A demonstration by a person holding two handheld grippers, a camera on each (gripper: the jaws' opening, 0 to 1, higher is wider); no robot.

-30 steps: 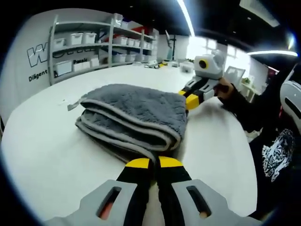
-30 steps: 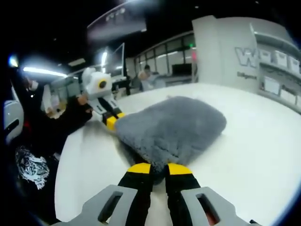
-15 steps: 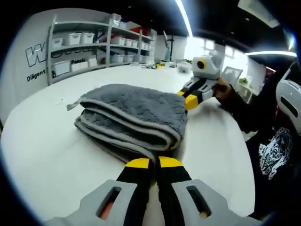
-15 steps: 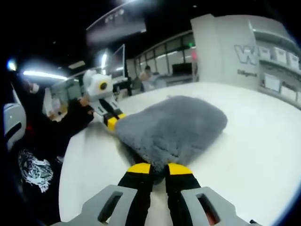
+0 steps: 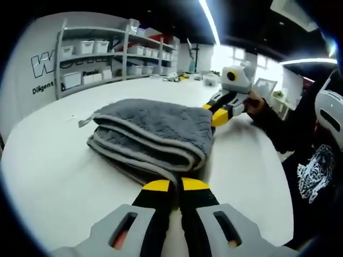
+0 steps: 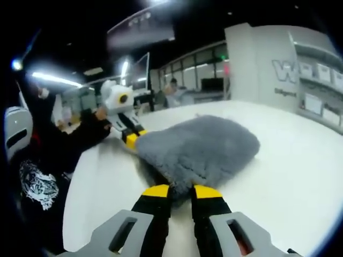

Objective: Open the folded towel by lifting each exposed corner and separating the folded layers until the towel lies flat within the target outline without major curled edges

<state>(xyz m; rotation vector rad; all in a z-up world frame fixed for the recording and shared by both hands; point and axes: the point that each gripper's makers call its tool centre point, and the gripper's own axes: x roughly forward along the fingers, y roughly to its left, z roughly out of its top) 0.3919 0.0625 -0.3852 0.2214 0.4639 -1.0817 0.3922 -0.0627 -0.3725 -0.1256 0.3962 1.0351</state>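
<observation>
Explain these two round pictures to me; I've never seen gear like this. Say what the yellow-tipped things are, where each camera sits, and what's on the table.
A person holds a two-jaw tool in each hand, each with a fisheye camera looking along its jaws. In the left gripper view, the left hand-held gripper rises from the bottom, jaws closed on the near edge of a folded grey towel lying on a white table. The right hand-held gripper, seen in the right gripper view, pinches the opposite edge. Each tool appears in the other's view. Shelves with bins stand behind.
</observation>
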